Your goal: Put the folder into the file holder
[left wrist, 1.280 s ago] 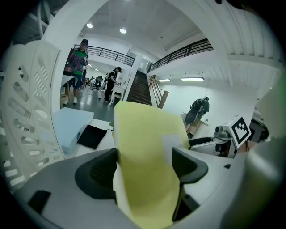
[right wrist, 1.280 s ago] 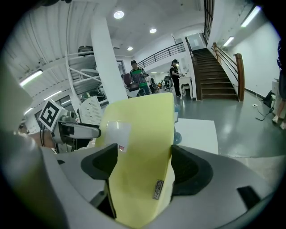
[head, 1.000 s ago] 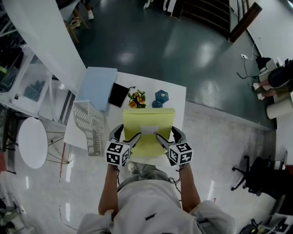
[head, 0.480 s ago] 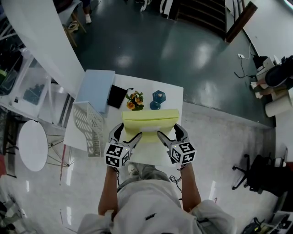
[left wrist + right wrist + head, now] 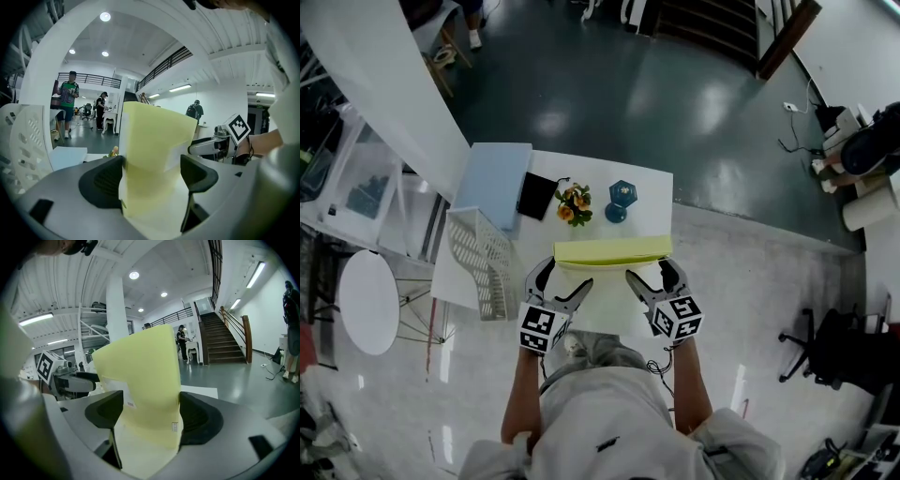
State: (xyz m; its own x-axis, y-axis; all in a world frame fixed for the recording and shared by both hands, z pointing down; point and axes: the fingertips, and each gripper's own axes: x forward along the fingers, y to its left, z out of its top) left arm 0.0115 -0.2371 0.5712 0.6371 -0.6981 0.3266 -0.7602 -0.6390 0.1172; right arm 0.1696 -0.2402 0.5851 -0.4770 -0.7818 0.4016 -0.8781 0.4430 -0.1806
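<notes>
The yellow folder (image 5: 612,251) stands almost upright over the white table's (image 5: 649,193) near edge. The left gripper (image 5: 561,286) and the right gripper (image 5: 645,281) each clamp its lower part between their jaws. The white mesh file holder (image 5: 483,262) lies at the table's left edge, well apart from the folder.
</notes>
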